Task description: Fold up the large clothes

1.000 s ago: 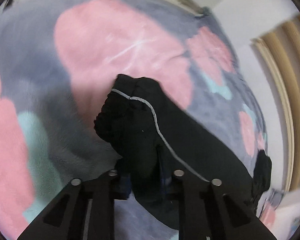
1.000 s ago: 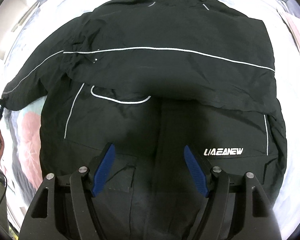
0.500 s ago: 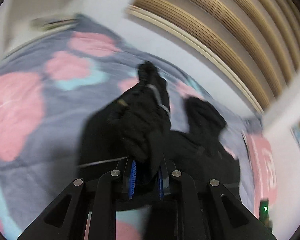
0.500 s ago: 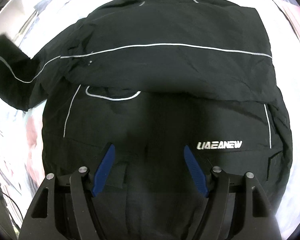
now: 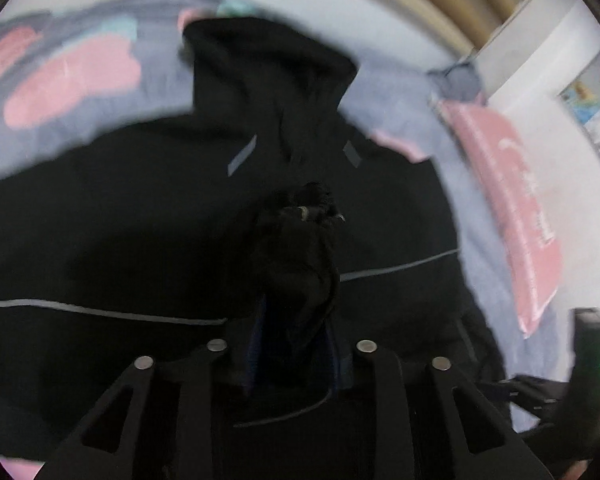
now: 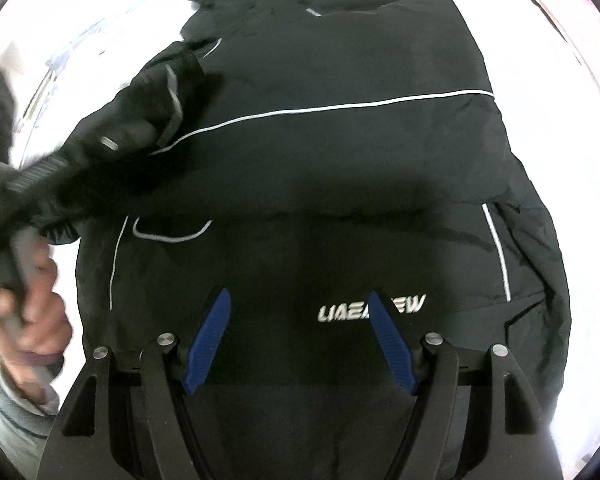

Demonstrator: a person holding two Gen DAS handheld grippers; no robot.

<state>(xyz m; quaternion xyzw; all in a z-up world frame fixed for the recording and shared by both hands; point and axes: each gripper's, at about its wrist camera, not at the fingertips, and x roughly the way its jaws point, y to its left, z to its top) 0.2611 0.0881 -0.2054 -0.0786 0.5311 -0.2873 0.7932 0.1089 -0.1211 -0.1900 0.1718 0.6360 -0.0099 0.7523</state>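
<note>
Your left gripper (image 5: pixel 296 344): jaws opening, black sleeve cuff (image 5: pixel 300 248) between them, over the jacket (image 6: pixel 340 152). Your right gripper (image 6: pixel 298 340): jaws wide, empty, above the jacket's hem.

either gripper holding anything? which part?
Left gripper: jacket sleeve by its cuff end, between the opening fingers. Right gripper: open, holding nothing.

Black jacket (image 6: pixel 340 152) spreads over most of bed (image 5: pixel 76 92); bare blanket only along far edge and right side. Left sleeve (image 6: pixel 148 116) lifted across jacket's left chest, blocks passage there. Person's hand (image 6: pixel 32 300) crowds jacket's left hem side. Pink pillow (image 5: pixel 512 216) stands along bed's right edge by wall. Right chest and hem by logo (image 6: pixel 372 308) lie flat, unobstructed.
</note>
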